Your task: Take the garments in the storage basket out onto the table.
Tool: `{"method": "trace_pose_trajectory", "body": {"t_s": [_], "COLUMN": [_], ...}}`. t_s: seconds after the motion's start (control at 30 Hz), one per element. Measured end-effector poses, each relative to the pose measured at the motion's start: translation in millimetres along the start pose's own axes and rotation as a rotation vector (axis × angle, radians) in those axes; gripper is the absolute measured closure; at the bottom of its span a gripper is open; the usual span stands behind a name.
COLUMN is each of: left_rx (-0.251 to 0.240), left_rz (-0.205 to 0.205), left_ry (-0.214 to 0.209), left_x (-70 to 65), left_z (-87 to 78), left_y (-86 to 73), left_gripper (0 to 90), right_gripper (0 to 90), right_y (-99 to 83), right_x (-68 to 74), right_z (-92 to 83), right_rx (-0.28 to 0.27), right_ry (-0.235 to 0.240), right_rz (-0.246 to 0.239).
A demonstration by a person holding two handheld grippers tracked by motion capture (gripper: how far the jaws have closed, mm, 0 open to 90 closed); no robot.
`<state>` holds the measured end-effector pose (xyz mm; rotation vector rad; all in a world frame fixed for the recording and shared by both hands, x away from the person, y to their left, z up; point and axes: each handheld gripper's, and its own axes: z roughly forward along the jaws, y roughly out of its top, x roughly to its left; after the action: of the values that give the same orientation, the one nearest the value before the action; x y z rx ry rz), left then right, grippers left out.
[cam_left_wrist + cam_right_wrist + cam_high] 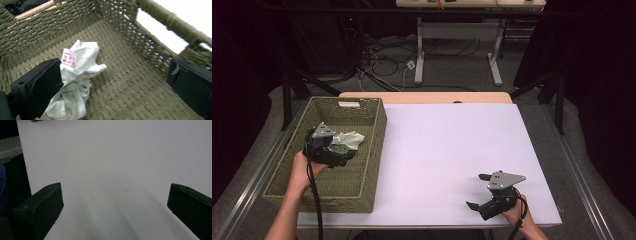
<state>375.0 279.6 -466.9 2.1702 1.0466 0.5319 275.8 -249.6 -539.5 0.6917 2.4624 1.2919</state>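
A crumpled pale green cloth [346, 140] with a pink label lies on the floor of the woven olive basket [362, 186] at the table's left. My left gripper [343, 150] hovers inside the basket just behind the cloth. In the left gripper view the cloth [77, 82] lies loose beside the left jaw, and my left gripper [113, 80] stands open with nothing between its jaws. My right gripper [477, 191] rests low over the white table [452, 145] near its front right, and in the right gripper view it [115, 202] is open above the bare surface.
The basket's far end has a handle slot [349, 104]. A wooden strip [427, 97] runs along the table's back edge. Beyond it, on the floor, are cables and the legs of another table [457, 45]. Dark curtains flank both sides.
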Motion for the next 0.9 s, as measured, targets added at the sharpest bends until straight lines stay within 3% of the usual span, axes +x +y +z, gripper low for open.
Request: {"method": "trace_pose_trajectory", "body": {"t_s": [0.1,0.17,0.53,0.73,0.9], "left_rx": [0.026,0.039,0.098,0.130,0.202], "left_rz": [-0.017,-0.031,-0.032,-0.060,-0.075], "left_ry": [0.024,0.014,0.079,0.085,0.104], "left_x": [6.8,10.5,22.6,28.8,32.0], "left_z": [3.4,4.8,16.4,22.5,29.7], "left_y": [-1.4,-2.3,-5.1,-5.1,-7.8], "left_gripper": [0.0,0.0,0.0,0.0,0.9], "right_gripper": [0.0,0.0,0.0,0.0,0.0], "right_y": [-0.1,0.0,0.0,-0.1,-0.1], "right_x": [0.2,0.8,0.1,0.0,-0.1], "right_z": [0.1,0.4,1.2,1.9,2.1], "right_rx": [0.001,0.000,0.002,0.003,0.007], "right_ry": [0.001,0.000,0.002,0.009,0.012], "right_rz": [-0.001,0.001,-0.007,-0.009,-0.007]}}
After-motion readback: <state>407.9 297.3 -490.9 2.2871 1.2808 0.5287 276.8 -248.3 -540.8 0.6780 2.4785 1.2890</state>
